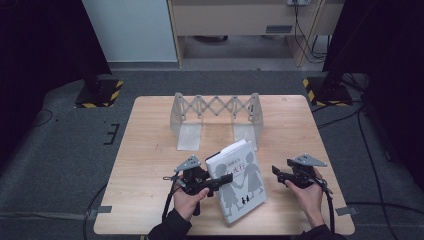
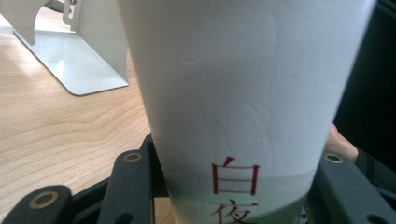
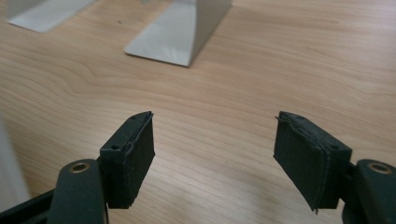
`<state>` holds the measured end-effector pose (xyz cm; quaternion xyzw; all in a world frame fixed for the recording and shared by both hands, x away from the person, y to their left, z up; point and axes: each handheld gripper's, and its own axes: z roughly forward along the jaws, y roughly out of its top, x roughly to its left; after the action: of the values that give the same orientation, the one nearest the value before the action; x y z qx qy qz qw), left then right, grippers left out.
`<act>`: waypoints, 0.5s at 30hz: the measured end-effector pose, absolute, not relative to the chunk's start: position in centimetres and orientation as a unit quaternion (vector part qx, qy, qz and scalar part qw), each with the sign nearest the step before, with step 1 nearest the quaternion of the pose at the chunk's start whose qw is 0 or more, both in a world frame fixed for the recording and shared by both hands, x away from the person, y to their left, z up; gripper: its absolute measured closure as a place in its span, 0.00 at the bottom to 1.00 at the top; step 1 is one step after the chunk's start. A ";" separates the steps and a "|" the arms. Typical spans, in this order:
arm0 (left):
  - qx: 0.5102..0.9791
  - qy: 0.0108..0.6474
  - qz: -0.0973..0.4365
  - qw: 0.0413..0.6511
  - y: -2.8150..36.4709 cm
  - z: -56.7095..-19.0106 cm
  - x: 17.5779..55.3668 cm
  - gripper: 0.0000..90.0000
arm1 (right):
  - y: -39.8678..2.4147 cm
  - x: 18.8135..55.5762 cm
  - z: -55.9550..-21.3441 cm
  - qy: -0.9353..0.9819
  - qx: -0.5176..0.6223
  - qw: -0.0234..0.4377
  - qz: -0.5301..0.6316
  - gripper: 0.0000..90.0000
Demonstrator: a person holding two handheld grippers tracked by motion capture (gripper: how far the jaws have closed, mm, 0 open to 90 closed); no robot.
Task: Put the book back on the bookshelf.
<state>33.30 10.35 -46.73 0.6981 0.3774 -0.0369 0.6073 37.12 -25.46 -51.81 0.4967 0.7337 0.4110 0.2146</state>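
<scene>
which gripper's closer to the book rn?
Left. The left gripper is clamped on the book at its left edge, spine between its jaws. The right gripper is open, empty, off the book's right side, not touching.

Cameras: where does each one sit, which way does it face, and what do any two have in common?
High view: above the person's side, looking forward and down at the table; both hands, left gripper, right gripper.
Left gripper view: along its jaws, clamped on the book.
Right gripper view: along open jaws at bare wood.
Shared: the metal book rack.
</scene>
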 end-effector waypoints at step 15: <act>0.693 0.384 -0.028 0.609 10.5 -45.5 33.1 0.58 | -26.0 37.5 -52.9 0.755 0.508 0.231 0.344 0.28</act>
<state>33.06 10.53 -45.54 0.6932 0.3844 -0.0283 0.6091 37.46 -25.97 -52.86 0.5083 0.7549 0.3444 0.2305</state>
